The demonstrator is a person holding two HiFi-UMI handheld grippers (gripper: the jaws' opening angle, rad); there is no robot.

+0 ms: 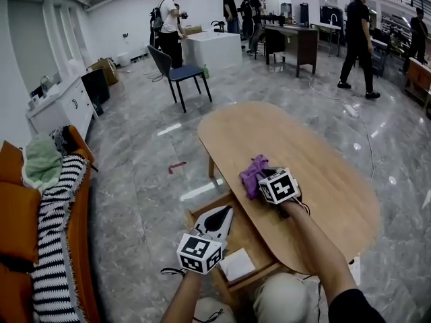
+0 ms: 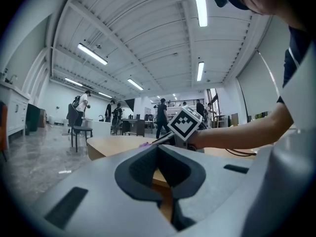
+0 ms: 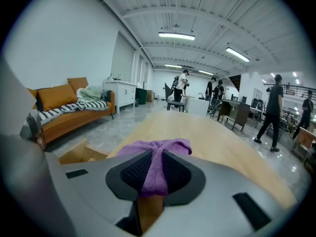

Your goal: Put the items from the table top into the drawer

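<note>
The purple cloth [image 3: 157, 152] is bunched at the near edge of the oval wooden surface [image 1: 316, 160]. It is pinched between the 2 jaws of the right hand-held gripper [image 3: 156, 174], which are narrowed onto a fold of it. The rest of the cloth spreads out past the jaw tips. Just beside that edge and lower down, the drawer [image 1: 252, 235] stands open with a flat white item [image 1: 237, 264] inside. The left hand-held gripper [image 1: 219, 219] hovers over the drawer, its jaws fully together and empty.

Purple cloth [image 3: 157, 154]; black-and-white striped blanket [image 1: 57, 241]
</note>
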